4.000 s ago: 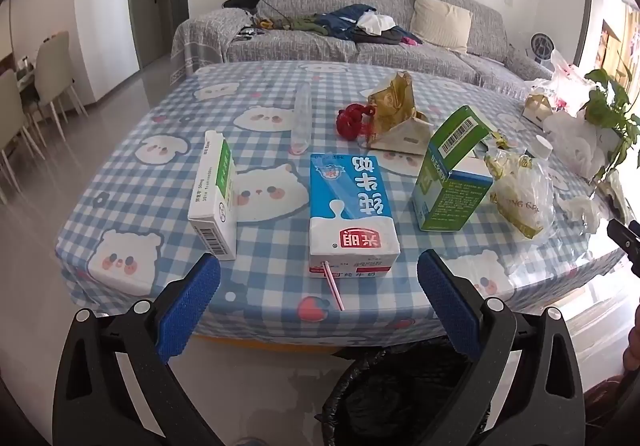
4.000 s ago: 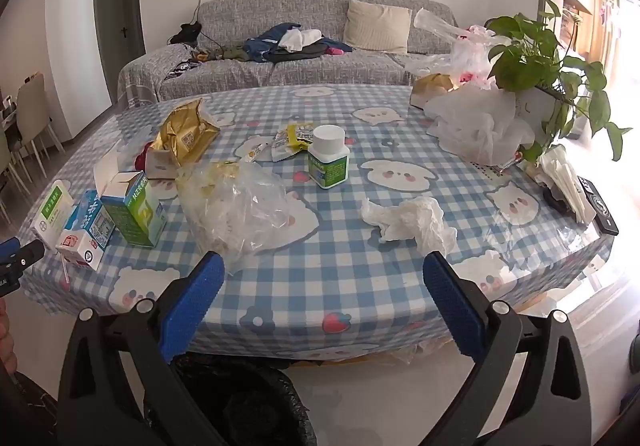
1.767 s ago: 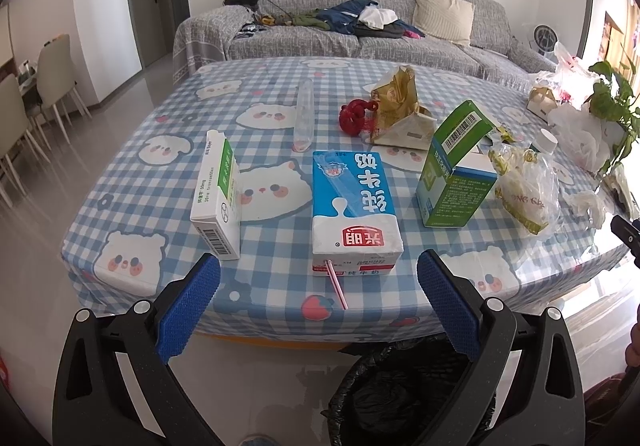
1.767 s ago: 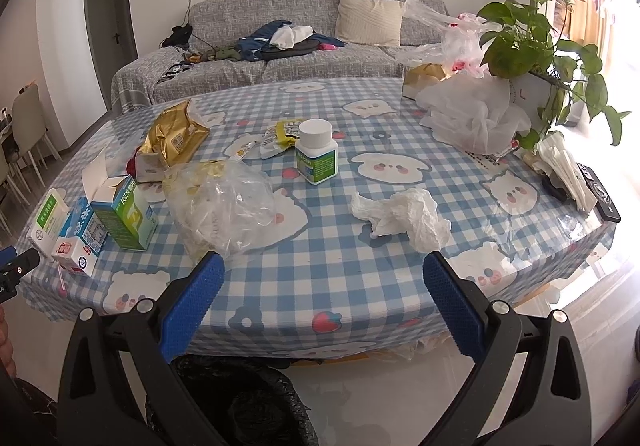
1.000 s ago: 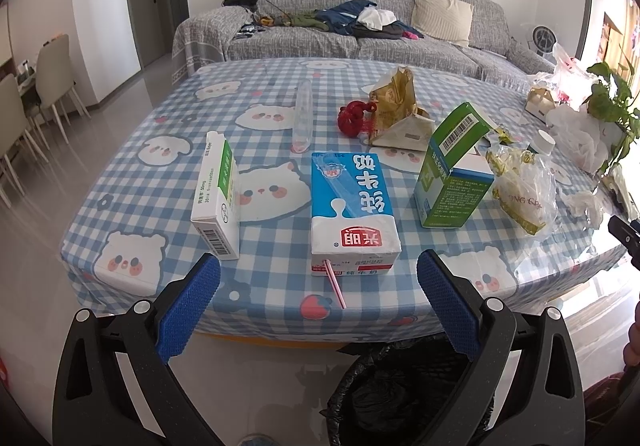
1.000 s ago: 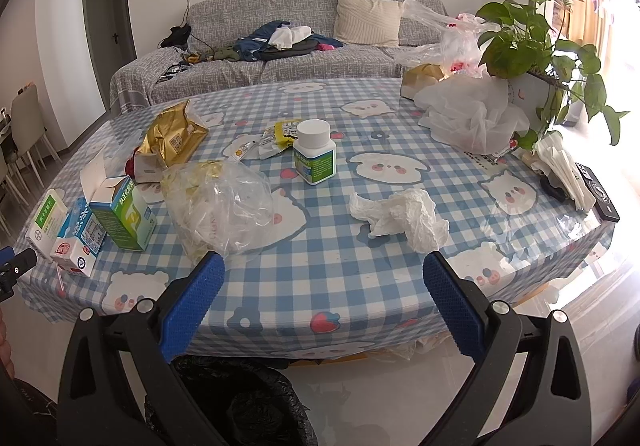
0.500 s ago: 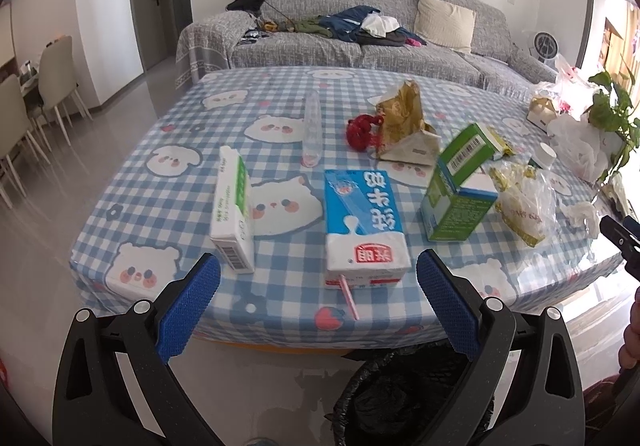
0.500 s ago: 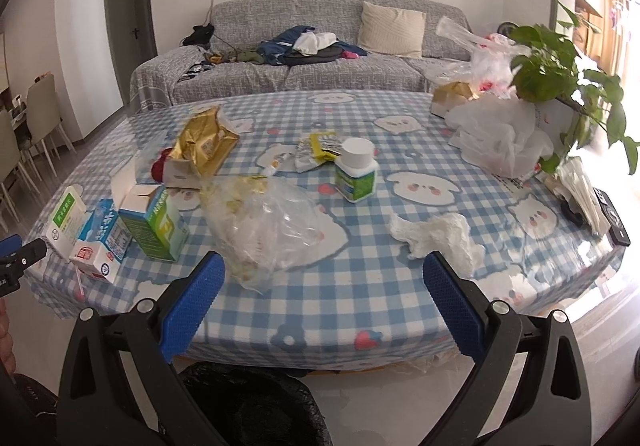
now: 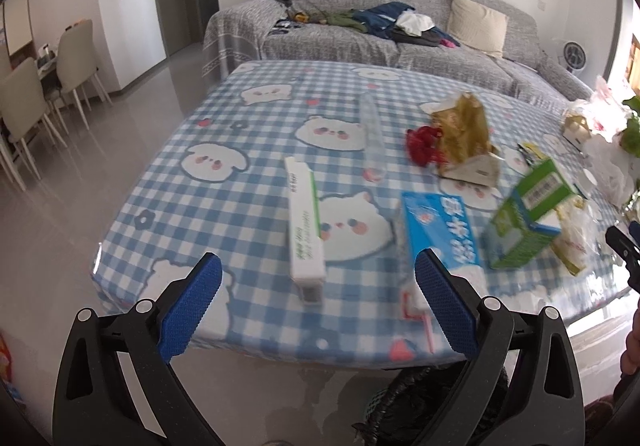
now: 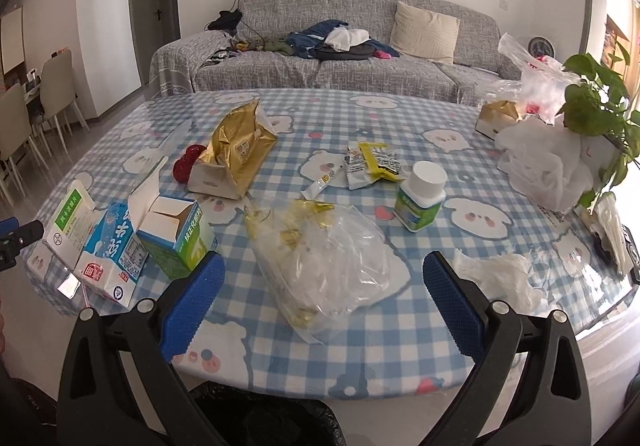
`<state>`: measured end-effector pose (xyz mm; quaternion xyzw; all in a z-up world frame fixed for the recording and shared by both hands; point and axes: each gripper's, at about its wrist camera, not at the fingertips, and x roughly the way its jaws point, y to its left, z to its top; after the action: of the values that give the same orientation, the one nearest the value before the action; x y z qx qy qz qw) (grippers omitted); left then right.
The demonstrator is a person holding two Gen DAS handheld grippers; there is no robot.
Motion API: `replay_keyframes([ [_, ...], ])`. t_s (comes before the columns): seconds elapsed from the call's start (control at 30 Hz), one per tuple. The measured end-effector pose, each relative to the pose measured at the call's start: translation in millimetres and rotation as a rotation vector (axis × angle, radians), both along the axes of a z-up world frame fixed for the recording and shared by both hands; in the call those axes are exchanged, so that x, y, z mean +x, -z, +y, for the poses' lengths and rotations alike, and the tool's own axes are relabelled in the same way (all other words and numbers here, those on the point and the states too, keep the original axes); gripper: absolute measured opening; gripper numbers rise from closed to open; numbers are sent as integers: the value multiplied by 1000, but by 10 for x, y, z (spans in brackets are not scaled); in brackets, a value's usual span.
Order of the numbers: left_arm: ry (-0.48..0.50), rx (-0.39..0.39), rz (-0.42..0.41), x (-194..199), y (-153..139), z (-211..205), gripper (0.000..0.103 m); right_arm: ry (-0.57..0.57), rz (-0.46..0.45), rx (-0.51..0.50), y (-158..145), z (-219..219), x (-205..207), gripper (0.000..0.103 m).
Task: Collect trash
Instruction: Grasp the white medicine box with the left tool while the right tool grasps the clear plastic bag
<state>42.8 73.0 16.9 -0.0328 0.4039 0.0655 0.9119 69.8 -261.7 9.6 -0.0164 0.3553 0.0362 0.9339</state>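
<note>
Trash lies on a table with a blue checked cloth [image 9: 248,181]. My left gripper [image 9: 316,304] is open at the near edge, and a slim white and green box [image 9: 304,224] lies between its fingers' line of sight. A blue milk carton [image 9: 438,234] and an opened green box [image 9: 528,215] lie to its right. My right gripper [image 10: 322,292] is open, facing a crumpled clear plastic bag [image 10: 324,262]. A crumpled tissue [image 10: 500,278], a white-capped bottle [image 10: 420,201], snack wrappers [image 10: 370,163] and a gold bag [image 10: 236,149] lie around it.
A black bin bag [image 9: 436,406] hangs open under the table's near edge. At the right stand a leafy plant [image 10: 596,105], white plastic bags [image 10: 548,161] and a remote. A grey sofa [image 10: 340,57] is behind, with dining chairs [image 9: 36,93] at the left.
Both grippers have swung to the left and come nearer the table. The white and green box now sits between the left fingers' view, the plastic bag between the right ones. Both stay open.
</note>
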Motion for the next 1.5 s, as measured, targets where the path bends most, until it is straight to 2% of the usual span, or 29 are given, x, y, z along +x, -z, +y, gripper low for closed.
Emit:
replay_keyframes([
  [0.3, -29, -50, 90, 377, 286, 196, 91, -7, 58, -5, 199, 100, 298, 94],
  [0.5, -52, -40, 132, 542, 438, 235, 87, 0, 105, -3, 347, 89, 466, 90],
  [0.67, -42, -46, 167, 641, 550, 220, 75, -1, 132, -6, 429, 113, 556, 83],
  [0.9, -30, -18, 187, 706, 629, 147, 65, 12, 155, 11, 485, 92, 608, 73],
  [1.2, -7, -39, 215, 765, 700, 101, 37, 39, 178, 14, 542, 61, 632, 55],
  [1.27, -6, -28, 214, 761, 709, 83, 24, 41, 182, 24, 547, 39, 633, 51],
  [1.3, -9, -25, 210, 746, 706, 79, 21, 42, 181, 32, 548, 23, 632, 48],
  [1.5, -6, -24, 181, 641, 637, 63, 21, 39, 174, 57, 538, -16, 606, 40],
])
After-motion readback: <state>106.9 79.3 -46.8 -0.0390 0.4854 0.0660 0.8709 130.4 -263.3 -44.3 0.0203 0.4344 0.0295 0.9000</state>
